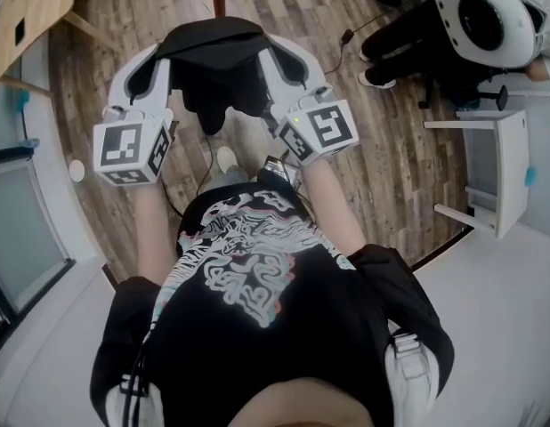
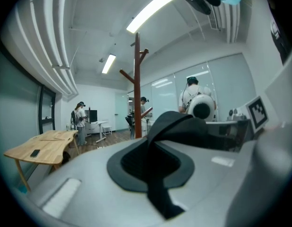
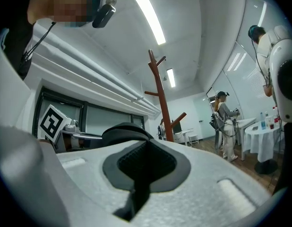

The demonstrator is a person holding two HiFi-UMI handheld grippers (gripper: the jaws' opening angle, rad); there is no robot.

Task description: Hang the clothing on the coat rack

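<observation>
Our left gripper and right gripper both clamp the clothing. Thin pinches, might slip before the coat rack.

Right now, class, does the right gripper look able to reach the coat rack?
Probably not yet: the coat rack stands clear beyond the right gripper, shut on the black garment; only bare floor lies between.

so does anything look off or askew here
Nothing stands out. The garment is held up between the left gripper and the right gripper, both shut on it. The rack ahead stands upright, and the hooks that show are bare.
</observation>
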